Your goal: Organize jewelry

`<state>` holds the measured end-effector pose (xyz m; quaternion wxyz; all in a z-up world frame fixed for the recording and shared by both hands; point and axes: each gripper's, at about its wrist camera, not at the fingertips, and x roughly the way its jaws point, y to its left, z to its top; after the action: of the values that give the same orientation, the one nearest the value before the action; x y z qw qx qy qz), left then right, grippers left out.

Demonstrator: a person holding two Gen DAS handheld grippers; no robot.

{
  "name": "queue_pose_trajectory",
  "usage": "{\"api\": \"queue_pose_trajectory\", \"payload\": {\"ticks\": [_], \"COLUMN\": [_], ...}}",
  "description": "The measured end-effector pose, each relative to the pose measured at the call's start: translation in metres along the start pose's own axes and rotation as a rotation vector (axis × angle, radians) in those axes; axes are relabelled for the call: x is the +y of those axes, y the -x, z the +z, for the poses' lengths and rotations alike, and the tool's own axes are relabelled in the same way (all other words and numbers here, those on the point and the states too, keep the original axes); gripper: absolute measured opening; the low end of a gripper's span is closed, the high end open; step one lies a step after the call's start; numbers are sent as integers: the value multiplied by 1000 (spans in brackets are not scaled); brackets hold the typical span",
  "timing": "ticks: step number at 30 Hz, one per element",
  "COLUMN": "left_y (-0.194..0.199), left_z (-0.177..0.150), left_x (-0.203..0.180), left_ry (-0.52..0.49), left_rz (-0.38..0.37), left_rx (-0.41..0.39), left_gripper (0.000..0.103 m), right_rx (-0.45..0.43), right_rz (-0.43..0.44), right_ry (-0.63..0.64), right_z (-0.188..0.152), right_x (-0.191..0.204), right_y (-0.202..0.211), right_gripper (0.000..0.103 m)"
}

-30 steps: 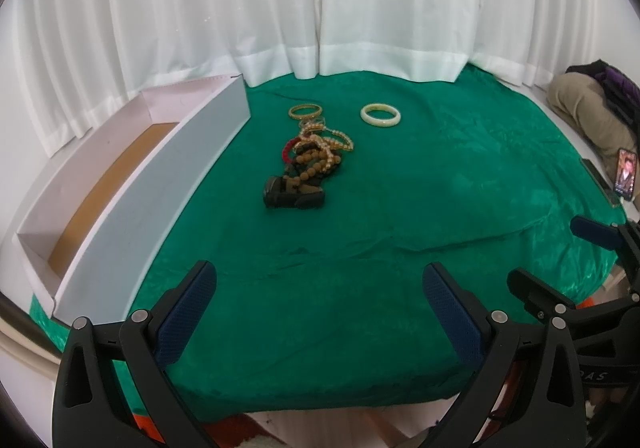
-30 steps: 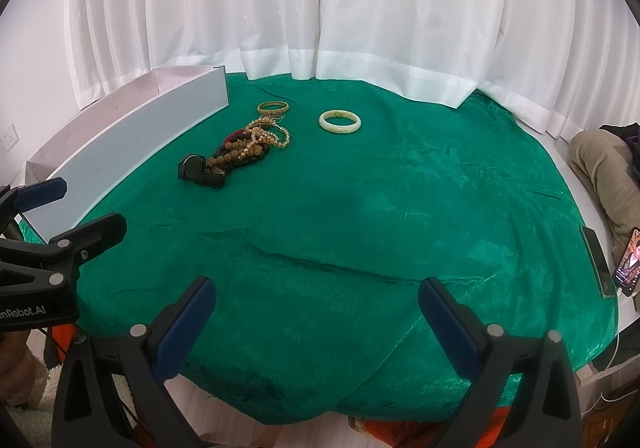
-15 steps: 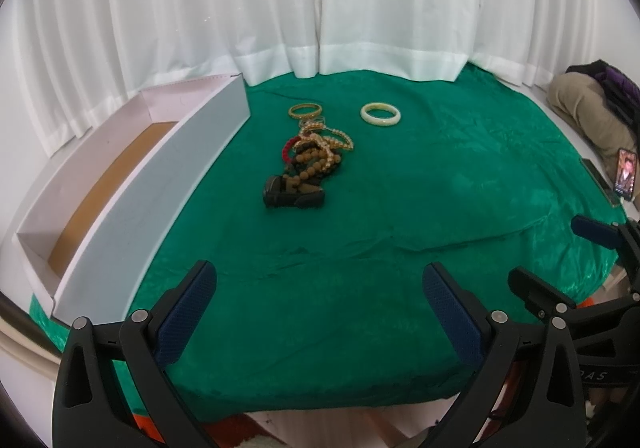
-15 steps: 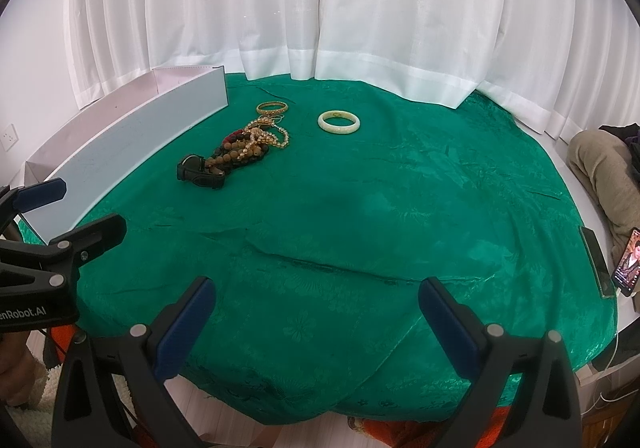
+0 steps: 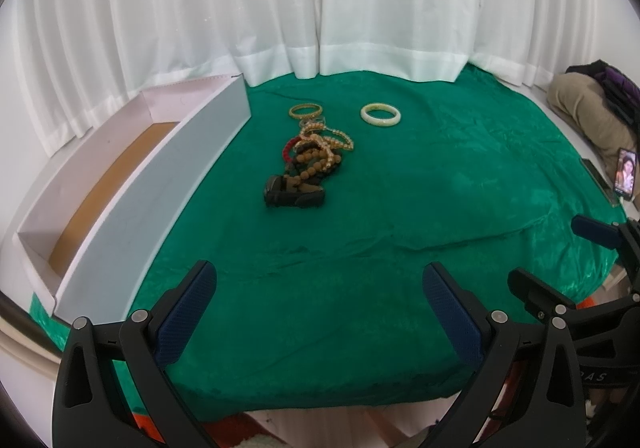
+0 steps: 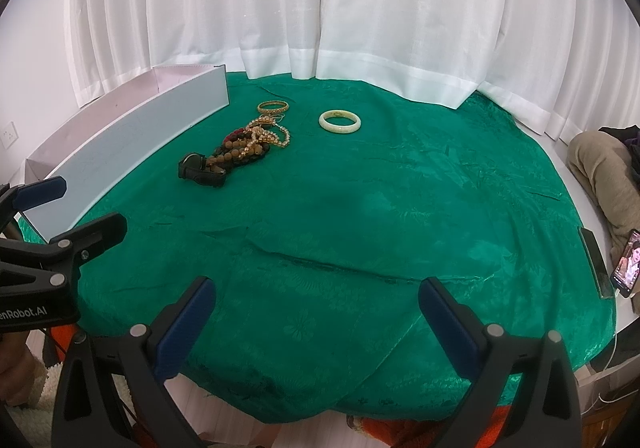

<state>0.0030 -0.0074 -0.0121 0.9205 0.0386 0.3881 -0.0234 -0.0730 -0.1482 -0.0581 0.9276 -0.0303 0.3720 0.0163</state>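
A pile of bead bracelets (image 5: 316,155) lies on the green cloth, with a black wristband (image 5: 294,196) at its near end and a gold bangle (image 5: 306,110) at its far end. A pale jade bangle (image 5: 380,114) lies apart to the right. The pile (image 6: 248,143), the gold bangle (image 6: 273,106) and the jade bangle (image 6: 340,121) also show in the right wrist view. A long white box (image 5: 132,203) with a brown floor stands at the left. My left gripper (image 5: 318,308) and right gripper (image 6: 314,312) are open, empty, at the near edge.
The green cloth (image 5: 400,228) covers a round table with folds across its middle. White curtains (image 5: 320,7) hang behind. A lit phone (image 5: 624,175) and a bundle of clothes (image 5: 588,115) lie at the right edge. The box (image 6: 120,155) runs along the table's left side.
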Motion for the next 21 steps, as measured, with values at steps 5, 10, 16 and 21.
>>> {"api": "queue_pose_trajectory", "payload": {"ticks": [5, 10, 16, 21], "left_y": [0, 0, 1, 0], "left_z": [0, 0, 0, -1], "left_x": [0, 0, 0, 0], "left_ry": [-1, -1, -3, -1], "left_rz": [0, 1, 1, 2], "left_rx": [1, 4, 5, 6], "left_gripper": [103, 103, 103, 103], "right_rx": [0, 3, 6, 7], "right_rz": [0, 1, 4, 3], "right_ry": [1, 2, 8, 7], "right_z": [0, 0, 0, 0], "right_x": [0, 1, 3, 3], "right_y": [0, 0, 0, 0], "right_gripper": [103, 103, 103, 103]}}
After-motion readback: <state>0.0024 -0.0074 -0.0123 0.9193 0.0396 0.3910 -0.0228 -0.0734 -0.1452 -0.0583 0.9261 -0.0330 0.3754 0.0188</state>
